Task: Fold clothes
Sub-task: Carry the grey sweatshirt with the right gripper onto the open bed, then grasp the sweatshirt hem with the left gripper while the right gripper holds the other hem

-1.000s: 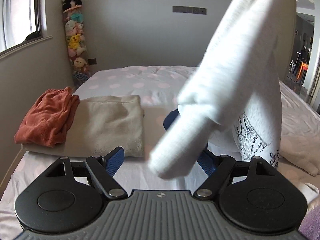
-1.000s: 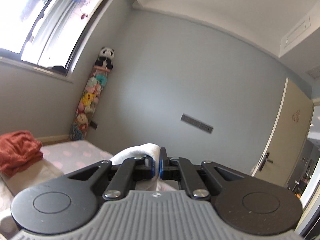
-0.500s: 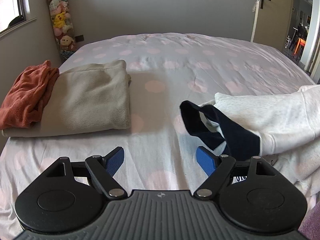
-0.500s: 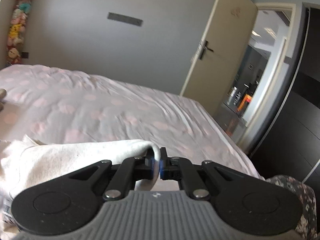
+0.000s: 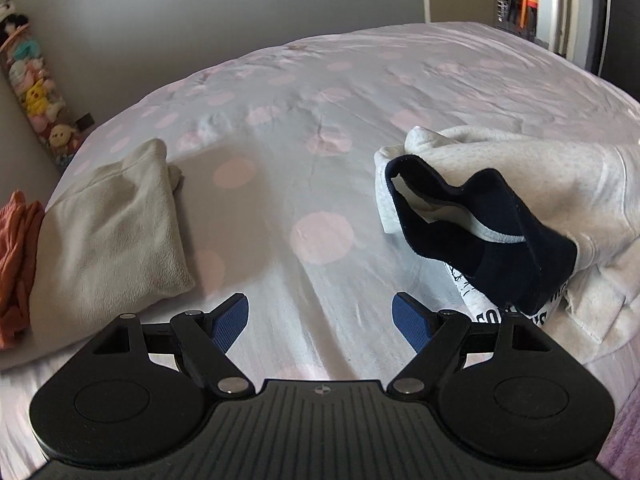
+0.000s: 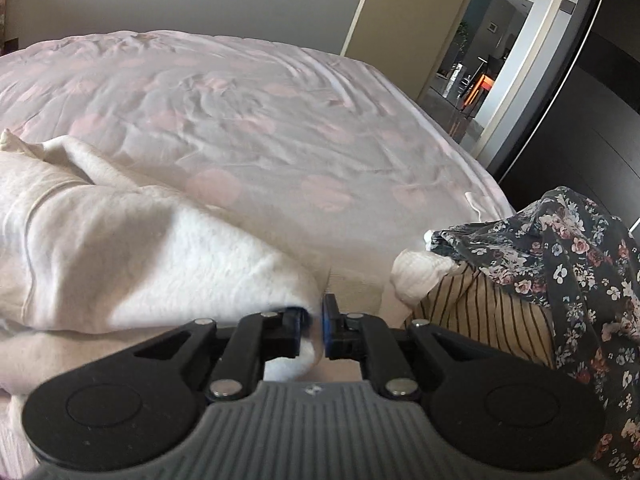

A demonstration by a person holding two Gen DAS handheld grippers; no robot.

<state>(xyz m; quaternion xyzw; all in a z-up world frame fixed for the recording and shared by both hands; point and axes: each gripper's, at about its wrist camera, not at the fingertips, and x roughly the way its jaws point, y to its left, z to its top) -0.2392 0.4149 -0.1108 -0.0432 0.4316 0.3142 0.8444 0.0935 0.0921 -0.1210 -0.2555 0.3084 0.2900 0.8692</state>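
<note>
White sweatshirt [image 6: 120, 248] fabric is pinched between the narrow jaws of the right gripper [image 6: 316, 320]. Nothing is held by the wide-open left gripper [image 5: 320, 320], so a lopsided fold may be dragged if only that edge is pulled.

Two grippers — the left gripper [image 5: 320, 322] and the right gripper [image 6: 316, 330], each with two blue-padded fingers [image 5: 230, 322]. One bed [image 5: 320, 128]. Folded garments at its left edge — two: one beige fleece [image 5: 116, 232], one orange piece [image 5: 16, 260]. One white sweatshirt [image 5: 560, 184] with one navy collar [image 5: 500, 252]. One floral garment [image 6: 580, 248], one striped garment [image 6: 492, 308]. One door [image 6: 404, 12].
</note>
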